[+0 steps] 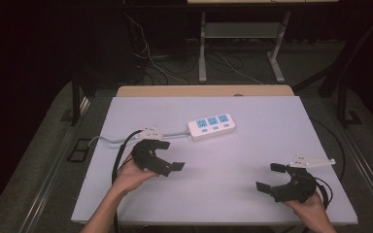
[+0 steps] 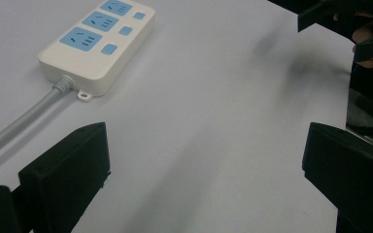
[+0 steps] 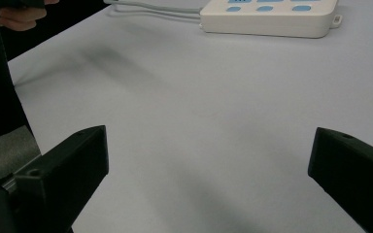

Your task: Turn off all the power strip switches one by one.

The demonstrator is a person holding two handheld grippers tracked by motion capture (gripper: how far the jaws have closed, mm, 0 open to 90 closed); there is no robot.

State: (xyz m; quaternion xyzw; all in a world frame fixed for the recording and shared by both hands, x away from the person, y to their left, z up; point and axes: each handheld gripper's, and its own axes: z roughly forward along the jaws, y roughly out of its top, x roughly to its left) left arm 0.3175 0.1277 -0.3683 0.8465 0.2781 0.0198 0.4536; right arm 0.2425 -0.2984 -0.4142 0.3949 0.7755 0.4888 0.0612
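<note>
Upper centre of the high view: white power strip (image 1: pixel 212 125) flat on the table (image 1: pixel 272 126), sockets up, grey cord (image 1: pixel 108 140) trailing left; left gripper (image 1: pixel 170 156) nearest it and right gripper (image 1: pixel 268 177) well apart, both wide open, holding nothing, seemingly poised to approach.

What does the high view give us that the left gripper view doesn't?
High view alone: the wooden table edge behind the white tabletop, the floor cables, the metal desk legs, and the left tool held in a hand.

Left gripper view alone: the small mounting tab on the strip's end, seen close up.

Both: the white three-socket power strip with blue outlets, its grey cord, and the right tool, open.
</note>
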